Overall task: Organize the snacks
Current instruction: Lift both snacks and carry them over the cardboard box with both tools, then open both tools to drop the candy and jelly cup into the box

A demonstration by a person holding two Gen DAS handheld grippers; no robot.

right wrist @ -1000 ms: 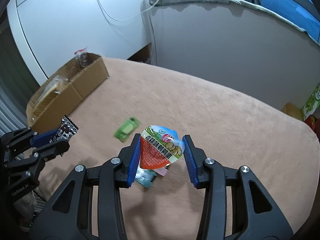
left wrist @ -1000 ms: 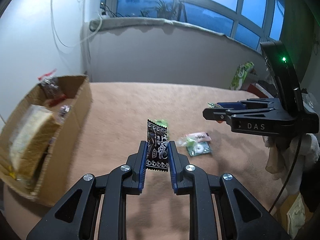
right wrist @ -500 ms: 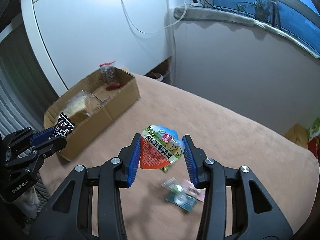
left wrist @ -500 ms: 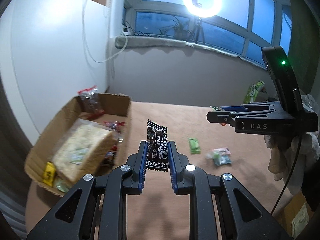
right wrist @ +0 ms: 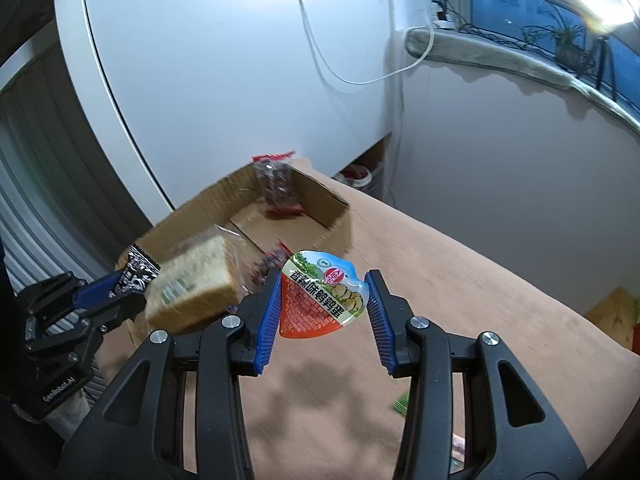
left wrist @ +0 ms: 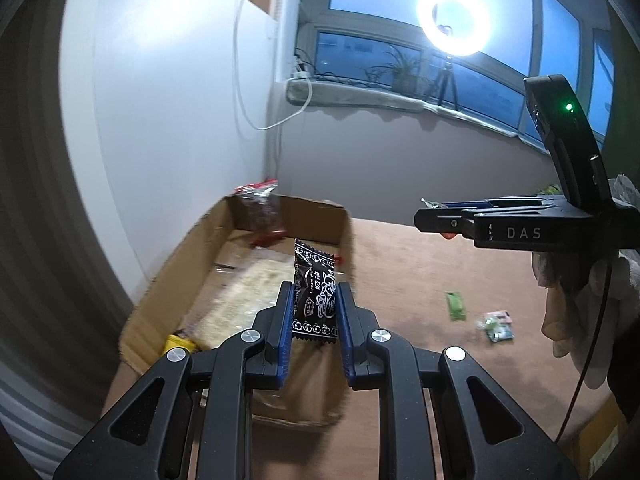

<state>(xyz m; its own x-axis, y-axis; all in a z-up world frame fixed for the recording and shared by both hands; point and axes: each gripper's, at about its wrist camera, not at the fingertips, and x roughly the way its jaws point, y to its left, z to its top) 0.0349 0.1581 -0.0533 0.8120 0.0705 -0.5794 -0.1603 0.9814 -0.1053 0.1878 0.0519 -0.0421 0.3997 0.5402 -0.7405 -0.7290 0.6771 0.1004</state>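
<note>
Dusk-blue windows and a ring light (left wrist: 453, 20) sit behind a tan-covered surface (left wrist: 420, 272) with a white wall to its left. Against that wall lies the open cardboard box (left wrist: 347, 232), holding a wrapped loaf of bread (right wrist: 192, 280) and a red-tied clear bag (left wrist: 262, 216) at its far end. Both grippers face the box: the left gripper (left wrist: 314, 312) seems to hang just over its near end, the box interior straight ahead and below its fingers, so it is likely the nearer of the two to a drop. The right gripper (right wrist: 322, 300) sits beside the box's open corner, over the tan cover. The left one is clamped on a black cream-puff packet (left wrist: 314, 296), held upright, long axis vertical. The right one, jaws partly apart, grips a sealed egg-snack cup (right wrist: 320, 294) by its edges. A green packet (left wrist: 456, 306) and a small wrapped sweet (left wrist: 497, 322) lie loose on the cover, well apart from the box.
</note>
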